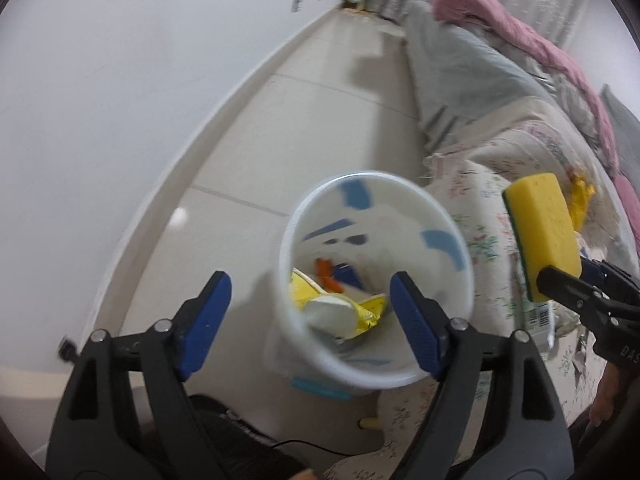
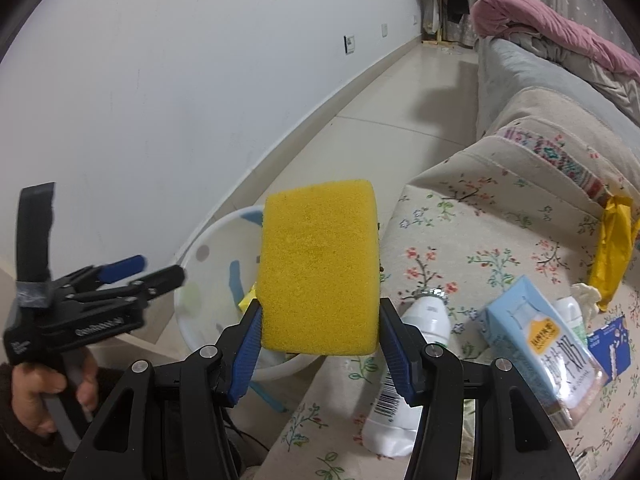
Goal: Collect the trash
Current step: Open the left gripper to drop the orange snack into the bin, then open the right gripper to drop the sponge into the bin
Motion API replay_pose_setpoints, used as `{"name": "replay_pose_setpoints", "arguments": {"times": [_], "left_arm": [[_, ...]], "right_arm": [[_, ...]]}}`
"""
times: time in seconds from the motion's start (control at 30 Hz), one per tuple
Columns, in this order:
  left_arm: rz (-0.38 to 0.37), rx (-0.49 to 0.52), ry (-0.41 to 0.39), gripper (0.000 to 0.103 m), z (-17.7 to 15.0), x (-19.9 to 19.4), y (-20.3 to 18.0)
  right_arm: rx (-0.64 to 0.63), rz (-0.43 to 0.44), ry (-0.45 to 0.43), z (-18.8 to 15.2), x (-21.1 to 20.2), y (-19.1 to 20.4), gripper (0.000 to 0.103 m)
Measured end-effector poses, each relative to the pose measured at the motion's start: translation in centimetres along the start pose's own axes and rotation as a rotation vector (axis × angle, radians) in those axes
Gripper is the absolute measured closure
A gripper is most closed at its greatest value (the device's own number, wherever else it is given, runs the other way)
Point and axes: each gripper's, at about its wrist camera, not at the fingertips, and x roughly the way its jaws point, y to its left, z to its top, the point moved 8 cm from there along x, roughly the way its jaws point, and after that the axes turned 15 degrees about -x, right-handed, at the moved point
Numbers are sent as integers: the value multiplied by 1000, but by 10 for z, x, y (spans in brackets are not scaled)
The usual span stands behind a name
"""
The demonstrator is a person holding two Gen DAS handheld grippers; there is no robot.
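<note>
My right gripper (image 2: 320, 320) is shut on a yellow sponge (image 2: 318, 268) with a green scouring side and holds it over the sofa edge, just right of the white trash bin (image 2: 208, 276). It also shows in the left wrist view (image 1: 540, 236). My left gripper (image 1: 308, 304) is open around the near rim of the white bin (image 1: 380, 376), its right finger inside the bin and its left finger outside. The bin holds a yellow wrapper (image 1: 320, 296), a white cup and an orange scrap.
On the floral sofa cover (image 2: 500, 248) lie a white bottle (image 2: 404, 364), a light blue milk carton (image 2: 536, 344), a yellow wrapper (image 2: 612, 248) and a blue packet (image 2: 612, 344). A pink blanket (image 2: 552, 40) lies further back. The white wall (image 2: 160, 80) is to the left.
</note>
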Motion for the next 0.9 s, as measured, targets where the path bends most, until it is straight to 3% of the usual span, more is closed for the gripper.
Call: {"name": "replay_pose_setpoints", "arguments": {"times": [0.17, 0.57, 0.7, 0.9], "left_arm": [[70, -40, -19, 2, -6, -6, 26], [50, -74, -36, 1, -2, -14, 37], [42, -81, -27, 1, -2, -14, 39], [32, -80, -21, 1, -2, -14, 36]], "right_arm": [[-26, 10, 29, 3, 18, 12, 47], [-77, 15, 55, 11, 44, 31, 44], [-89, -6, 34, 16, 42, 31, 25], [-89, -27, 29, 17, 34, 27, 23]]}}
